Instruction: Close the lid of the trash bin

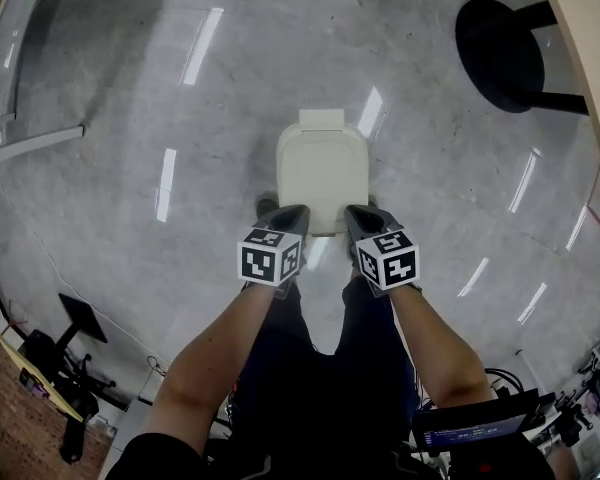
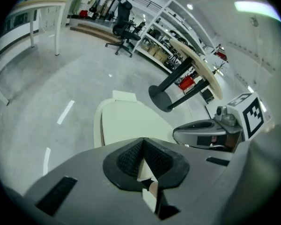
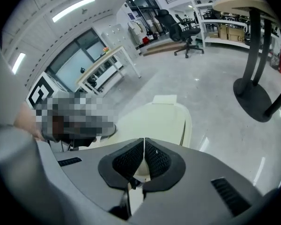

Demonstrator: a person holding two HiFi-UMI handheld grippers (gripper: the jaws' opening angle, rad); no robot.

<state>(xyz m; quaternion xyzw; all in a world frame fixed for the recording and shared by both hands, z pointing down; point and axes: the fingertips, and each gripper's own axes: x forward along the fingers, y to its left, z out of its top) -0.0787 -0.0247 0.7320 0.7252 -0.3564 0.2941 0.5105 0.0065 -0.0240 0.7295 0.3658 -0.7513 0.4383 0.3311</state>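
1. Broadly, the glossy grey floor [image 1: 130, 88] fills the head view and lies bare around the bin, so nothing blocks the approach.
2. At upper right, a table's black round base [image 1: 500, 53] stands well apart from the bin, out of the way.
3. At frame centre sits the cream trash bin [image 1: 321, 120], just ahead of the person's legs; it looks like light, stiff plastic that could slide on this floor if shoved.
4. Its lid [image 1: 322, 173] seems to lie flat already; whether it is fully seated I cannot tell. It is smooth and probably slippery, so a downward press near the front edge suits it better than a pinch.
5. The left gripper [image 1: 292, 216] and right gripper [image 1: 360, 216] hover just beside that front edge, each with jaws pressed together and holding nothing.
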